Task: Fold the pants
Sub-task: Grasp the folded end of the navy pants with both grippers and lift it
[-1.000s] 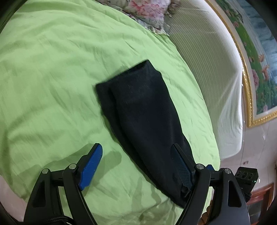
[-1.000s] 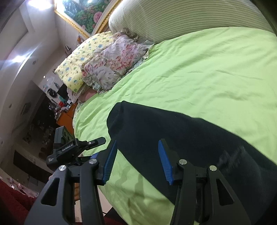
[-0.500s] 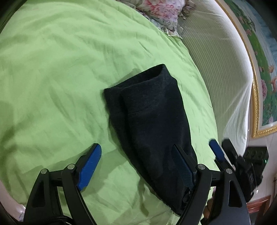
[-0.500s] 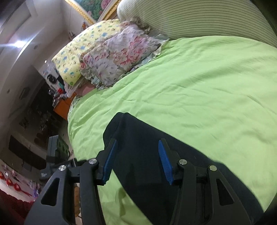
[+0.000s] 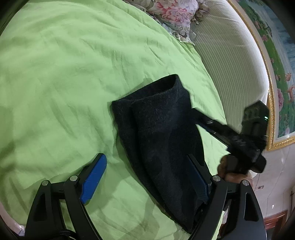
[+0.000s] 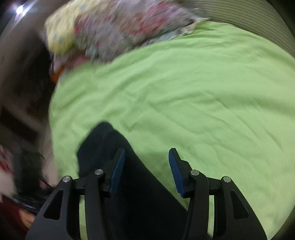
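- Pants [image 5: 162, 140]: dark, folded into a long narrow bundle, lying flat on the green bedsheet [image 5: 64, 83]. All positions below are given relative to this bundle.
- The bundle's far end shows a rounded fold, with a second layer edge running lengthwise along its left portion in the left wrist view.
- Left gripper [image 5: 145, 177]: jaws set wide apart, holding nothing. Its left blue pad sits over the sheet just left of the bundle; its right pad sits over the bundle's near right part. Contact with the fabric cannot be confirmed.
- Right gripper [image 6: 146, 171]: jaws apart, nothing between them. In the right wrist view its left finger overlies the pants [image 6: 129, 184] and its right finger overlies the bedsheet [image 6: 202, 92] just right of the bundle. This view is motion-blurred.
- In the left wrist view, the right gripper [image 5: 206, 121] reaches in from the right, its tips at the bundle's right edge near the far end; whether they touch cannot be told. The hand [image 5: 232, 175] holding it is partly visible.
- Floral pillows [image 5: 175, 13] lie well beyond the bundle's far end, at the head of the bed.
- A ribbed pale headboard [image 5: 230, 61] stands to the right of the bundle, past the sheet's edge.
- A gold-framed painting [image 5: 280, 73] hangs beyond the headboard.
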